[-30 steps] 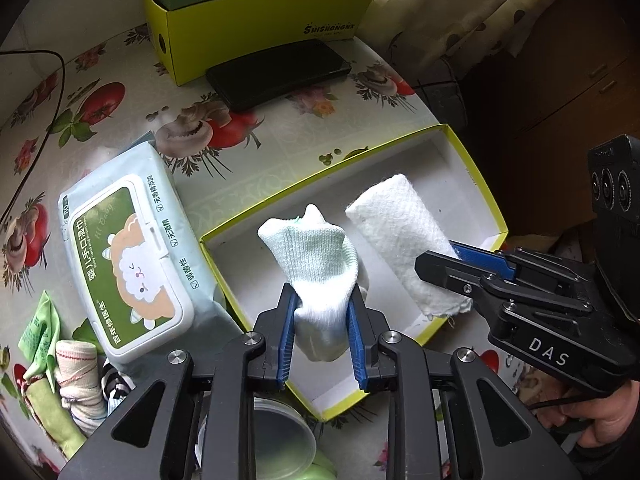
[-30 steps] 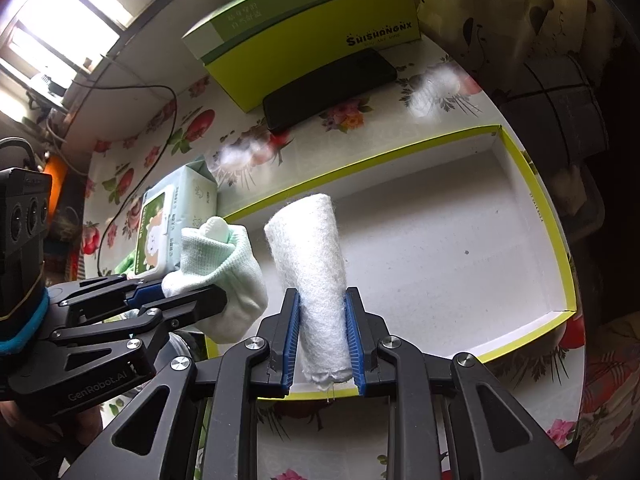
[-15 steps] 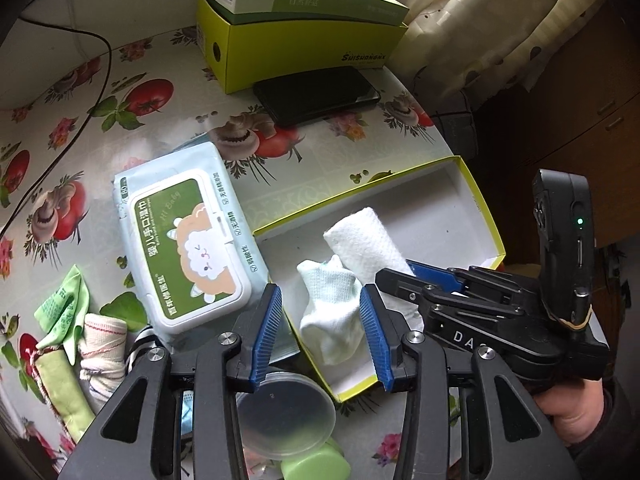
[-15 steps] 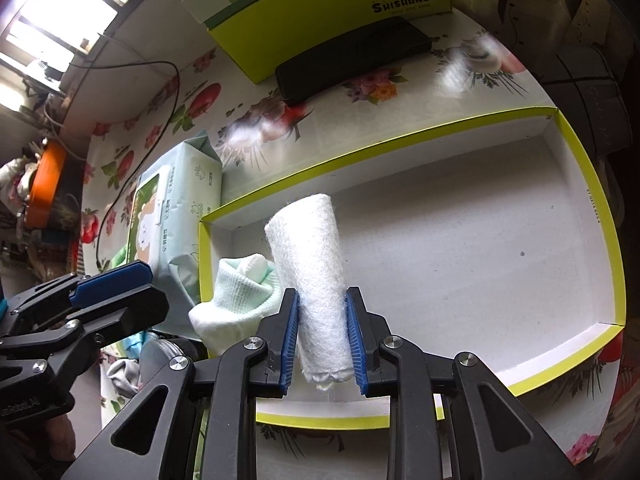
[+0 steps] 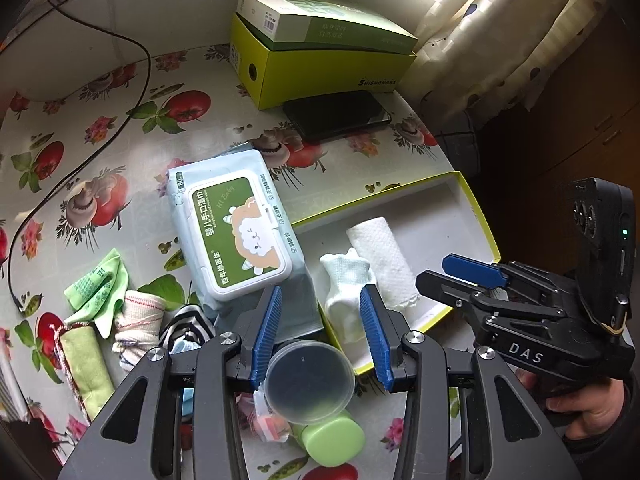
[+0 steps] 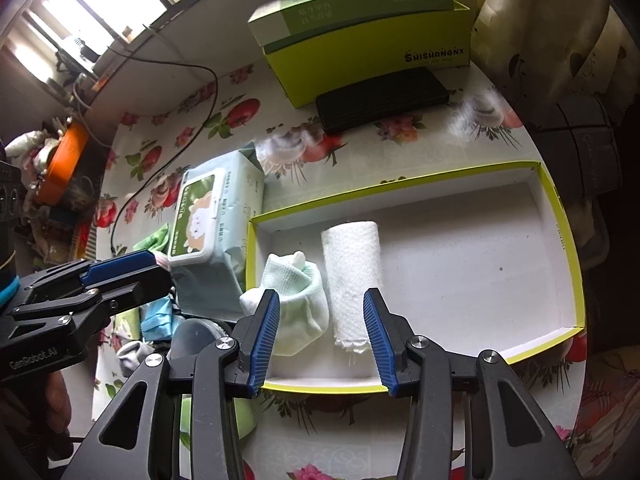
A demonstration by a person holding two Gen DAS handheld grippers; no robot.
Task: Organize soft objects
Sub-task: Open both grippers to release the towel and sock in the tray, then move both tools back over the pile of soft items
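Two soft things are already laid in the tray [image 6: 560,240]: a sock [image 6: 298,300] at its left end and a towel roll [image 6: 352,272] just beside it, the two touching or nearly so. The rest of the tray, towards its right end, is seen bare.

The left gripper [image 5: 322,332] is held spread wide above the tray's left edge with nothing between its pads; its jaws have just been opening, and the sock is seen lying free below. The right gripper [image 6: 318,336] is likewise parted, its jaws having just been opening; the roll and part of the sock are framed between the fingers, but no pad is pressed on either, so both things are judged released.

More soft things are left on the table [image 5: 120,140] near its front left edge, beside the wipes pack [image 5: 236,228]: a green cloth [image 5: 96,284], a green roll [image 5: 86,360], a red-striped roll [image 5: 138,316] and a black-and-white striped piece [image 5: 188,320], with something pale blue under the left gripper that cannot be made out clearly. A clear lid [image 5: 310,382] and a green bottle [image 5: 332,442] are also seen there, not soft goods.

The task is judged to be in its early part: two items are stowed, several are left to fetch, and ample room is kept in the tray for them
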